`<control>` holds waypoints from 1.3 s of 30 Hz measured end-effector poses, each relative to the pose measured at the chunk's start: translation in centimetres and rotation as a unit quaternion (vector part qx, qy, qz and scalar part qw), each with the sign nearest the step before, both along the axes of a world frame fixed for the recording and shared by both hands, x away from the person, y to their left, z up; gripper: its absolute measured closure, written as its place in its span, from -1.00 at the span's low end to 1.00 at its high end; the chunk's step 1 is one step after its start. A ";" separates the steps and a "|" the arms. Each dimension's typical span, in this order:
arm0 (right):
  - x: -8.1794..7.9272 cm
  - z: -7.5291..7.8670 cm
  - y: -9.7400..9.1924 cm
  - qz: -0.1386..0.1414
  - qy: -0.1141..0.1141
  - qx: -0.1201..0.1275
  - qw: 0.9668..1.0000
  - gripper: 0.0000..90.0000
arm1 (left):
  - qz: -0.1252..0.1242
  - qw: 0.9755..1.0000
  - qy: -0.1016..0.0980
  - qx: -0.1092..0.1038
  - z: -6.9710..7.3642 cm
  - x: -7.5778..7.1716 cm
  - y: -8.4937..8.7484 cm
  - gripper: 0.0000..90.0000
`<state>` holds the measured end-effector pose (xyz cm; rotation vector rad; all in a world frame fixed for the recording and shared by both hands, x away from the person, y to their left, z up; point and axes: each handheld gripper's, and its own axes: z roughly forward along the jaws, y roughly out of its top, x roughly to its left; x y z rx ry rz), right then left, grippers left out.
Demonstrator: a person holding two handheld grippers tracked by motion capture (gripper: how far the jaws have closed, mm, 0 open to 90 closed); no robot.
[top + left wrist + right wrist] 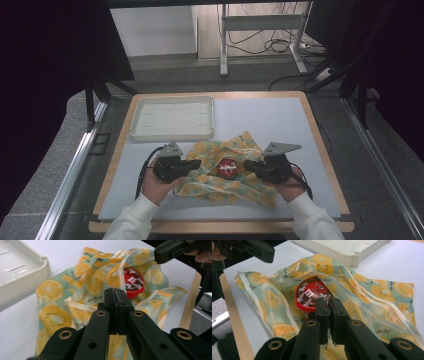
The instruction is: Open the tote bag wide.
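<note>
Now both hand-held grippers, left [194, 163] and right [248, 165], clench the bag [210, 152]; pull its mouth apart evenly around the red tin [228, 168].

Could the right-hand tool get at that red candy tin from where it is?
Probably yes. The right tool sits right at the red tin, whose top lies bare in the opening of the lemon-print bag. Its jaws look shut, though, possibly pinching bag fabric.

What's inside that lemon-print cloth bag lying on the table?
A round red M&M's candy tub sits in the mouth of the lemon-print cloth bag, its printed lid showing. The tub's lower part and anything deeper inside are covered by fabric.
</note>
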<state>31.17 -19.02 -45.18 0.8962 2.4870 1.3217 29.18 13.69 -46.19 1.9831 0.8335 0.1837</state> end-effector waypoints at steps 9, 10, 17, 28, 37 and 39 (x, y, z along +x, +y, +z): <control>0.1 -0.3 0.1 0.001 0.005 -0.002 1.000 0.93 | -0.022 1.000 0.009 0.000 -0.3 -0.2 -0.7 1.00; 0.1 -0.4 0.1 0.001 0.005 -0.003 1.000 0.93 | -0.024 1.000 0.011 -0.001 -0.3 -0.2 -0.8 1.00; 0.2 -0.9 0.3 0.002 0.011 -0.009 1.000 0.93 | -0.043 0.999 0.014 0.010 -0.6 -0.5 -2.0 1.00; 0.1 -1.5 0.6 0.009 0.019 -0.018 1.000 0.93 | -0.059 0.997 0.030 0.026 -1.6 -0.3 -3.3 1.00; 0.3 -2.1 0.9 0.009 0.025 -0.025 0.999 0.93 | -0.056 0.997 0.038 0.044 -2.4 0.2 -3.9 1.00; 0.3 -2.2 1.0 0.009 0.026 -0.026 0.999 0.93 | -0.055 0.997 0.038 0.044 -2.5 0.3 -3.9 1.00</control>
